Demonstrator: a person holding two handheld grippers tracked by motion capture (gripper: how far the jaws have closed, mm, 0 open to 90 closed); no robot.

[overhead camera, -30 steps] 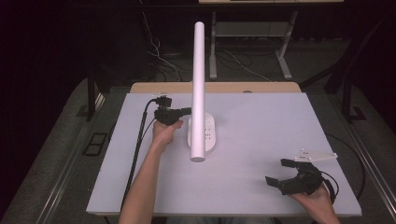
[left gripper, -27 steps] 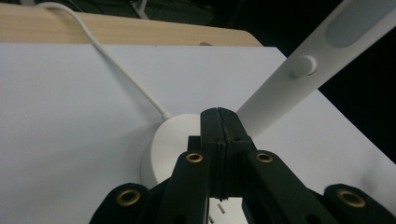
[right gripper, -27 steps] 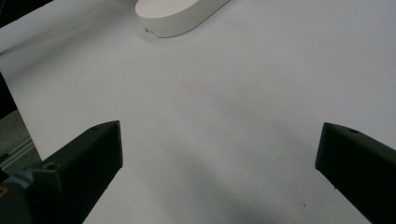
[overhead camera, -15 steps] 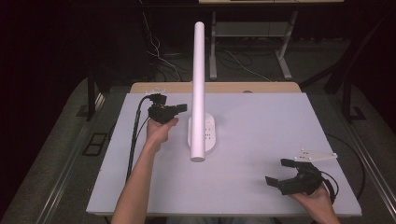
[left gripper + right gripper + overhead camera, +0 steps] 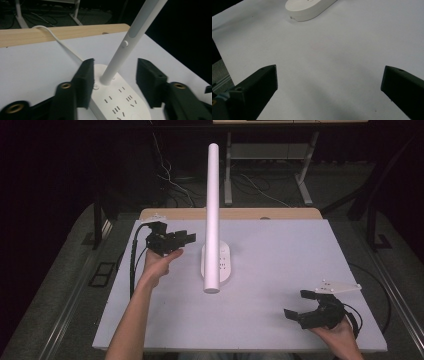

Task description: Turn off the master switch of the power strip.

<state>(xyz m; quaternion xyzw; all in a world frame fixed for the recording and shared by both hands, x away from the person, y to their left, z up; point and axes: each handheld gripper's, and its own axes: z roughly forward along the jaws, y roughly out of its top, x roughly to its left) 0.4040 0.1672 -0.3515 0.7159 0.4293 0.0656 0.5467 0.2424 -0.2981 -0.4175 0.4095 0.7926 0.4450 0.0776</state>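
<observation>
On the white surface, near the middle of its far edge, the lamp stands on its socket base, untouched, with my left claw just opening empty beside it and my right claw resting open near the close right corner.

One worktop, white on top. On it stands one lamp: one oval base near the middle, with one white tube rising from it. The tube carries one small round button. One white cable runs from the base toward the far edge. Two hand-held grippers: one at the left, one at the near right, each with two black jaws. Two forearms come in from the near side.
</observation>
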